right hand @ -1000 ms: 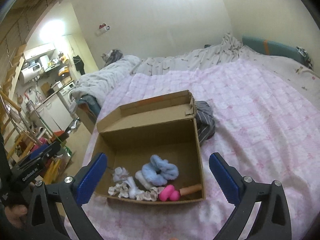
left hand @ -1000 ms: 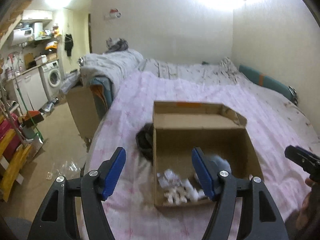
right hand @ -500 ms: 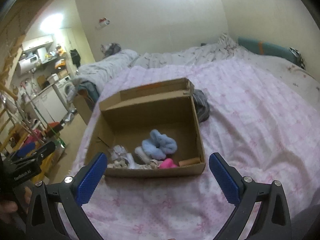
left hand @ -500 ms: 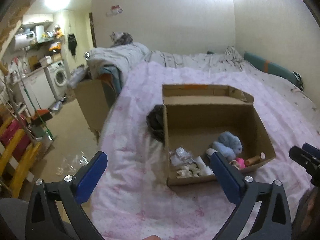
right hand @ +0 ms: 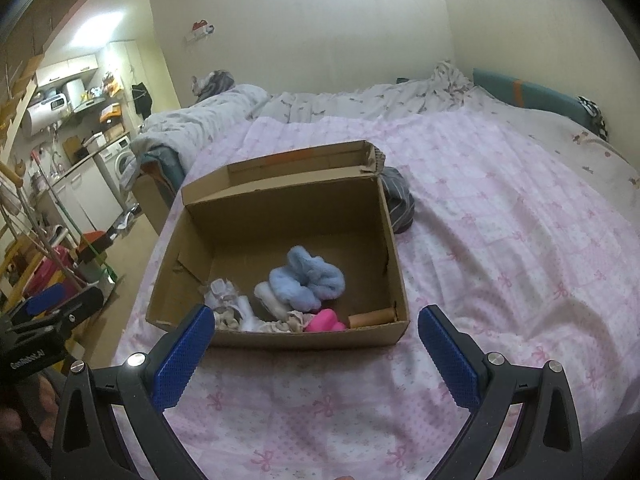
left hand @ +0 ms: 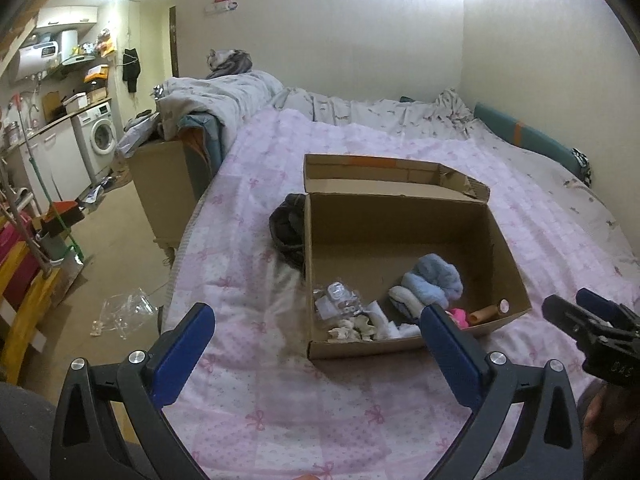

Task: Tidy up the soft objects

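An open cardboard box (left hand: 400, 232) (right hand: 280, 208) lies on the pink bedspread. Inside it are a fluffy light-blue soft item (left hand: 436, 280) (right hand: 308, 278), white and beige soft pieces (left hand: 360, 320) (right hand: 232, 308), a pink item (right hand: 324, 320) and a small tan tube (right hand: 370, 317). My left gripper (left hand: 316, 338) hangs open in front of the box's near left corner, nothing between its fingers. My right gripper (right hand: 316, 340) is open too, just short of the box's near wall. A dark grey garment (left hand: 288, 224) (right hand: 396, 204) lies beside the box.
The pink bedspread (right hand: 500, 240) spreads wide to the right of the box. A rumpled grey duvet (left hand: 224, 100) lies at the far end. Left of the bed are a brown box (left hand: 164, 176), a washing machine (left hand: 100, 136) and floor clutter (left hand: 124, 308).
My left gripper has opened wide and drawn back from the box, so the blue item it hid a second ago now lies free inside. The right gripper has also backed away slightly.
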`<move>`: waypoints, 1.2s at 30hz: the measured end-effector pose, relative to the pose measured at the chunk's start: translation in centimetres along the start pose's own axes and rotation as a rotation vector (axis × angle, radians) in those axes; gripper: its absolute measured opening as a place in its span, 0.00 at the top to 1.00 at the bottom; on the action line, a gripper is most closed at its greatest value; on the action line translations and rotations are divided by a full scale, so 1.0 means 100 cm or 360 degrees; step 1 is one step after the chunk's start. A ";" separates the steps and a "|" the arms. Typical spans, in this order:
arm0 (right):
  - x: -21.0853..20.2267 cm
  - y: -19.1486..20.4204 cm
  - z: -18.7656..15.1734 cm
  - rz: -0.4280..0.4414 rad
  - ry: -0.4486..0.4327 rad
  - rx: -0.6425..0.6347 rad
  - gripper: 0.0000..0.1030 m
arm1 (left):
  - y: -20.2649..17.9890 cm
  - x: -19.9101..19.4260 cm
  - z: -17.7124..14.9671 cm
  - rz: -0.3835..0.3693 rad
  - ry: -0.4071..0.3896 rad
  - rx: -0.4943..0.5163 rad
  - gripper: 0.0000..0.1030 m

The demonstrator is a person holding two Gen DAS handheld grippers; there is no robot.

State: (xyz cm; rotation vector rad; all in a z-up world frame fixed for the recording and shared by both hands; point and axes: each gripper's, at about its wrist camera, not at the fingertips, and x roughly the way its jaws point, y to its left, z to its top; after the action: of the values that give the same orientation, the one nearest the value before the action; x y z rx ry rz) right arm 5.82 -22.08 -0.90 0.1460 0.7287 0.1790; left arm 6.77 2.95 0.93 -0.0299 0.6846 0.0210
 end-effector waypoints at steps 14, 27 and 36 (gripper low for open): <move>0.002 0.002 -0.001 -0.0008 0.0010 -0.0015 0.00 | 0.001 0.000 0.001 -0.0024 0.0020 -0.0016 0.00; 0.002 0.000 -0.001 -0.0009 0.0006 -0.0037 0.00 | -0.003 -0.002 0.001 -0.0043 0.0016 -0.0005 0.00; 0.000 0.000 0.001 -0.0010 0.0004 -0.0032 0.00 | -0.001 0.000 0.001 -0.0040 0.0036 -0.0031 0.00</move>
State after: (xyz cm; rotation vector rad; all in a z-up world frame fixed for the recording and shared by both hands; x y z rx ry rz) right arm 5.91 -22.04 -0.87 0.1242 0.7298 0.1810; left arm 6.79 2.81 1.00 -0.0574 0.7067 0.0029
